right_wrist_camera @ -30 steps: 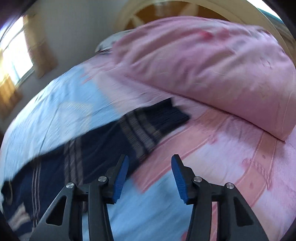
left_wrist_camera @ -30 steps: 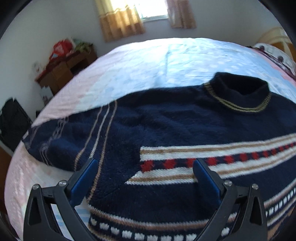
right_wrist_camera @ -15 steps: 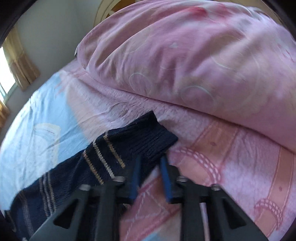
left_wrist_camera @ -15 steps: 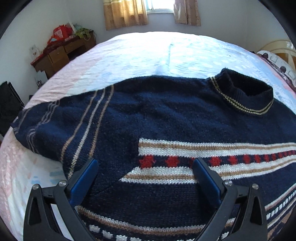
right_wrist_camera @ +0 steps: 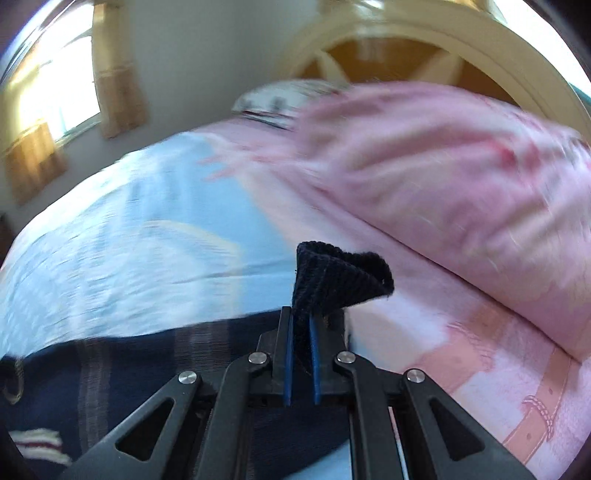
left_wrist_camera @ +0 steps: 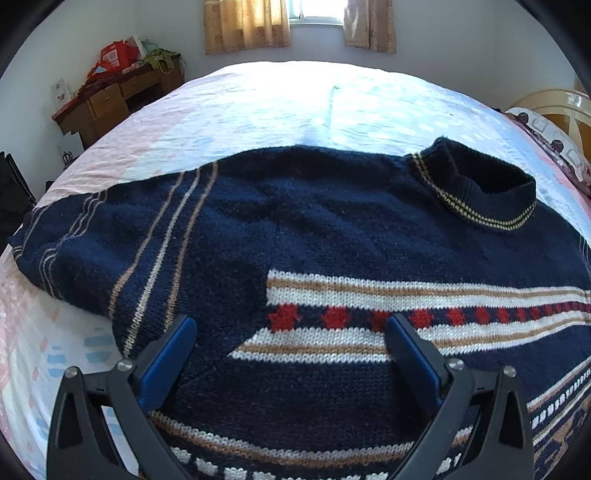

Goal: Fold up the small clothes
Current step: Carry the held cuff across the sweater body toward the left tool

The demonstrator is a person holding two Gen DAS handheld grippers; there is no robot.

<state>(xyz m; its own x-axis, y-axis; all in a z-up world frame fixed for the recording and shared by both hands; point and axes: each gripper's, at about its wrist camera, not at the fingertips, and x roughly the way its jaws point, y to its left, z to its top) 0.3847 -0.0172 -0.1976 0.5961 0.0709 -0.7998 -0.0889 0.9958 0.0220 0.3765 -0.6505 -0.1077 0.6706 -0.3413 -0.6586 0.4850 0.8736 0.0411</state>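
Sleeve-fold step: right gripper (right_wrist_camera: pixel 300 363) clamps the sweater cuff (right_wrist_camera: pixel 338 280); left gripper (left_wrist_camera: pixel 290 354) gapes empty. Next, carry the cuff toward nine o'clock across the sweater (left_wrist_camera: pixel 332 229).

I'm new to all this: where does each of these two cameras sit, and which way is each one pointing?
Left wrist view: sits on the left gripper, looking forward between its open fingers across the navy sweater on the bed toward the window.
Right wrist view: sits on the right gripper, facing the pink pillow and headboard; its fingers pinch the sweater's cuff.
Shared: the same sweater, bed and curtained window.
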